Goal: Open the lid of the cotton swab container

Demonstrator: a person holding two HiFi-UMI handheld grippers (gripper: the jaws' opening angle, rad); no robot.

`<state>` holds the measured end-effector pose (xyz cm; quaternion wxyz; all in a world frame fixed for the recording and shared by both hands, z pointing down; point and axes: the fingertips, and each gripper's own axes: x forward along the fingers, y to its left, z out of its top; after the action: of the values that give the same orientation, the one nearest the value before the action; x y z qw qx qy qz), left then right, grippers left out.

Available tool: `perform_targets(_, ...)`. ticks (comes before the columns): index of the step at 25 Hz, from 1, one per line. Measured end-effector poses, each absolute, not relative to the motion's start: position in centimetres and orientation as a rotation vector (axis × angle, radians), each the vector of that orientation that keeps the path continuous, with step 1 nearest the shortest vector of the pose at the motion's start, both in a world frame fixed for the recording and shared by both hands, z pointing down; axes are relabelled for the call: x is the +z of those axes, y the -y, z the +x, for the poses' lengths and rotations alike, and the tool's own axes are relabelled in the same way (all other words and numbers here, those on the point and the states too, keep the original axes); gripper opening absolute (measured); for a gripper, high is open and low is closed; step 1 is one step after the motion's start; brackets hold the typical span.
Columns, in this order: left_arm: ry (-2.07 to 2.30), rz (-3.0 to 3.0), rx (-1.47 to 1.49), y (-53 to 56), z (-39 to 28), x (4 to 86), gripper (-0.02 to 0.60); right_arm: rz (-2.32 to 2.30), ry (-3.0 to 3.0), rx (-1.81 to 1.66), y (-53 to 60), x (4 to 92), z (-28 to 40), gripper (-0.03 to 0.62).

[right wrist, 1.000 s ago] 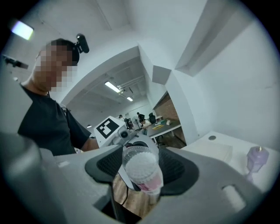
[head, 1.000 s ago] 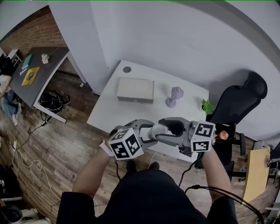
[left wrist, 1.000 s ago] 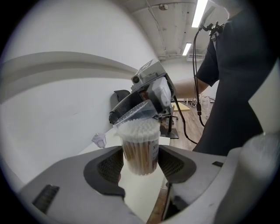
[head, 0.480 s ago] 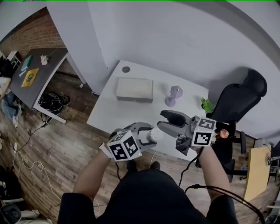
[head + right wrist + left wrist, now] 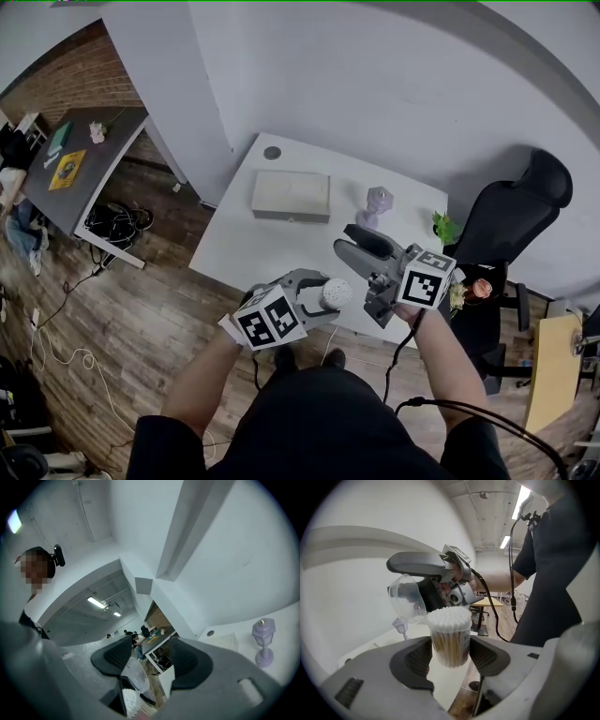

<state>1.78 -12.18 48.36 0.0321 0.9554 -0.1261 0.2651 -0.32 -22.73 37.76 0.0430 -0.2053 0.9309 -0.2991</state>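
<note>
My left gripper (image 5: 323,295) is shut on the cotton swab container (image 5: 336,292), a clear cylinder packed with white-tipped swabs (image 5: 450,639), held upright above the table's near edge. Its clear domed lid (image 5: 407,599) is tipped up off the swab tips at the container's rim, just under one finger of my right gripper (image 5: 342,238). The right jaws stand open, a short way up and right of the container. In the right gripper view the lid (image 5: 136,676) shows below the gap between the pads, not pressed by them, with the swabs (image 5: 129,701) under it.
On the white table (image 5: 281,244) lie a flat grey-white box (image 5: 291,195), a purple lantern (image 5: 375,206) and a small green plant (image 5: 443,227) at the right edge. A black office chair (image 5: 516,211) stands to the right, a dark desk (image 5: 75,159) to the far left.
The right gripper, earlier over the container's top, has drawn back up and to the right. The swab tips now show uncovered. The left gripper has sunk slightly with the container.
</note>
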Motion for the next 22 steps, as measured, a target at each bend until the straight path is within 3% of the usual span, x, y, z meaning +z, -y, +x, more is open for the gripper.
perform_targets(6,0.471,2.894,0.731,13.1,0.8,48.4,0.245,-0.713,-2.766,-0.871,23.3,36.2,1.4,0.245)
perform_targets(10,0.622,2.848,0.721,14.6,-0.5,48.8,0.245,-0.965,-2.718,-0.716,24.3,35.8,4.4,0.096)
perform_targets(12,0.704,2.822,0.722,15.3,-1.1,48.9,0.245,-1.061,-2.694,-0.658,24.5,35.7,5.8,0.064)
perform_targets(22,0.959,2.728,0.657,17.1,-3.6,47.9,0.245,-1.335,-2.669,-0.455,23.9,35.2,9.4,0.048)
